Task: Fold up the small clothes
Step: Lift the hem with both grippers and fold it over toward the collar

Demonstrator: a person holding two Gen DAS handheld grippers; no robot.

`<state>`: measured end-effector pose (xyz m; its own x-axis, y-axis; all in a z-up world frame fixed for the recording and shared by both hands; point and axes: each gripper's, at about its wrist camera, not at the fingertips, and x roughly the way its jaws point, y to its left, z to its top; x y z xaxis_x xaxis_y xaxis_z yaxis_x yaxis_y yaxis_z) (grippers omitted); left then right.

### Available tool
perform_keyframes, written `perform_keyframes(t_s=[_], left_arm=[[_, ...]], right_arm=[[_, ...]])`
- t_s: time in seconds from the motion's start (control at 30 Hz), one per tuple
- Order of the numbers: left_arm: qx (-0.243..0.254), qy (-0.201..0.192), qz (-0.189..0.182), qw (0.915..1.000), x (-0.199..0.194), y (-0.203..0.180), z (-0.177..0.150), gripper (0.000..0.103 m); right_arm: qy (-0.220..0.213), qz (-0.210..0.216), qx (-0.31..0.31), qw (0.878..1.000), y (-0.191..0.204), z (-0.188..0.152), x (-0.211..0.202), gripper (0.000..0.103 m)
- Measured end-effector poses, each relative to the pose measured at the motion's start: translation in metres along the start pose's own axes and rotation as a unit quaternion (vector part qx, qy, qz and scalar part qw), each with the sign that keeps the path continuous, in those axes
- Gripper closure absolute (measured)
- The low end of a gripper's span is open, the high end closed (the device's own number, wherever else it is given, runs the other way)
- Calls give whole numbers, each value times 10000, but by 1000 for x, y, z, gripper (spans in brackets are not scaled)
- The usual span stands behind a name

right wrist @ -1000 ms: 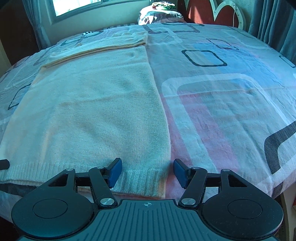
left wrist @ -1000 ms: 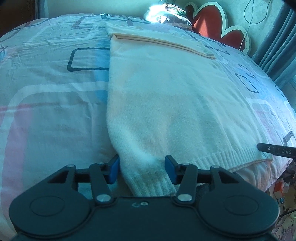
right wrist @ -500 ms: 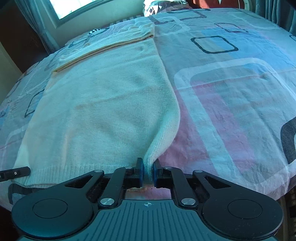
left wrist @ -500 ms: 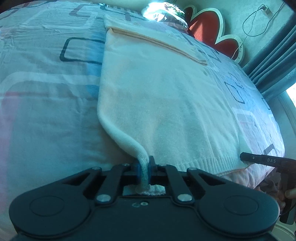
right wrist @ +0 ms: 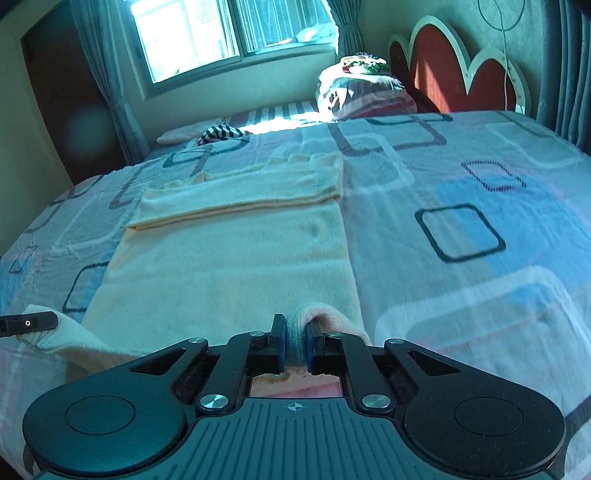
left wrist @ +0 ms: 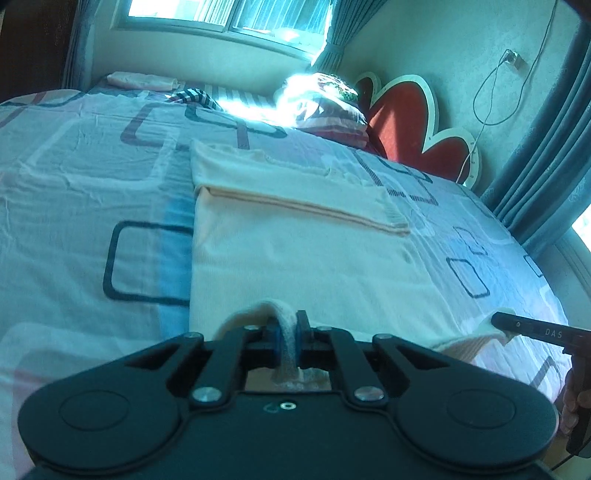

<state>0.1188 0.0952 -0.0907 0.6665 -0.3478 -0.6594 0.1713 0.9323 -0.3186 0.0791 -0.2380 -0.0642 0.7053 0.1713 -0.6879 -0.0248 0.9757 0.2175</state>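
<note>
Left wrist view: the left gripper (left wrist: 287,341) is clamped on the near hem corner of the sweater (left wrist: 295,254), a ridge of knit standing between its blue pads. A second ago those jaws stood open astride the flat hem; now they are shut and the corner is raised off the bed (left wrist: 74,206), with the camera looking further up the room. At the right edge the right gripper (left wrist: 517,326) pinches the other hem corner, also lifted, a hand (left wrist: 576,402) behind it. That suggests the bottom-to-top fold is starting. The rest of the sweater lies flat mid-bed, its sleeve (left wrist: 295,192) already folded across the top. Ahead along the fold path the cloth is bare; a pillow (left wrist: 325,99) and a red headboard (left wrist: 402,118) sit well beyond, and a cable (left wrist: 491,107) hangs on the wall

Right wrist view: the right gripper (right wrist: 294,349) is closed on its hem corner, cloth bunched between the pads, where earlier it was open over the flat hem. The left gripper (right wrist: 33,320) at the left edge holds its corner up too. The sweater (right wrist: 229,266) runs straight away toward the folded sleeve (right wrist: 240,192). A striped cloth (right wrist: 221,132) and the pillow (right wrist: 362,88) lie near the window (right wrist: 229,33), well clear of the landing spot. Nothing blocks the fold; the risk, as I judge it, is uneven lift skewing the hem
</note>
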Motion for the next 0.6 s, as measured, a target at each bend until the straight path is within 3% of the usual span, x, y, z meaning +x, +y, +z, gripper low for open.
perform_keyframes(t_s=[0.6], left_arm=[[-198,-809,363,9959,90,7,108,98]], right_arm=[[-504,172,-57,9986,-16,126,115,94]])
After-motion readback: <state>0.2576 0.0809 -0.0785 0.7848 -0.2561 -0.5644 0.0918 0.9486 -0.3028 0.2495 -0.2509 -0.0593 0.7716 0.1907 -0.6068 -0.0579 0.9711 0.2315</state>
